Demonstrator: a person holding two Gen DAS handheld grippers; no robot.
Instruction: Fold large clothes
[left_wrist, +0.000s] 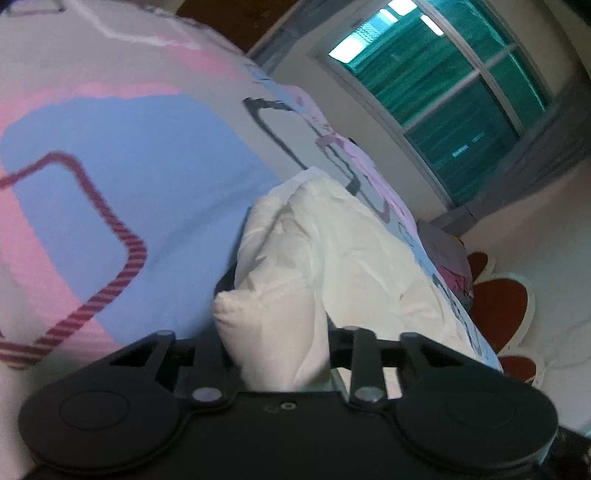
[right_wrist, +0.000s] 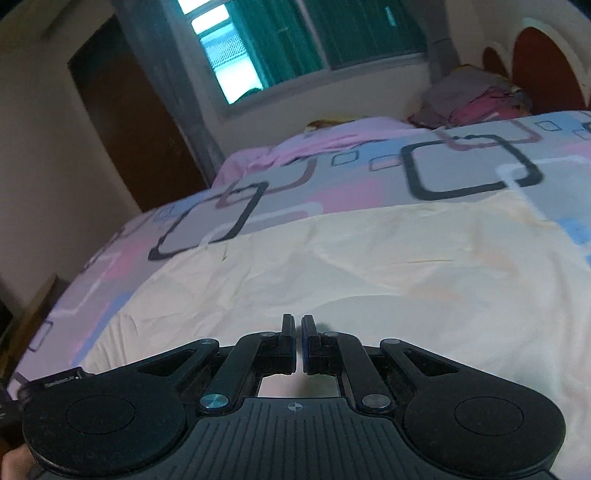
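A large cream-white garment lies spread on the patterned bedsheet. In the left wrist view the same white garment is bunched and lifted, and my left gripper is shut on a thick fold of it; the fingertips are hidden by the cloth. My right gripper is shut with its fingers together, just above the near edge of the garment; I see no cloth between them.
The bedsheet has pink, blue and grey squares. A pile of dark and pink clothes lies at the bed's far end by a red headboard. A window and a dark doorway are behind.
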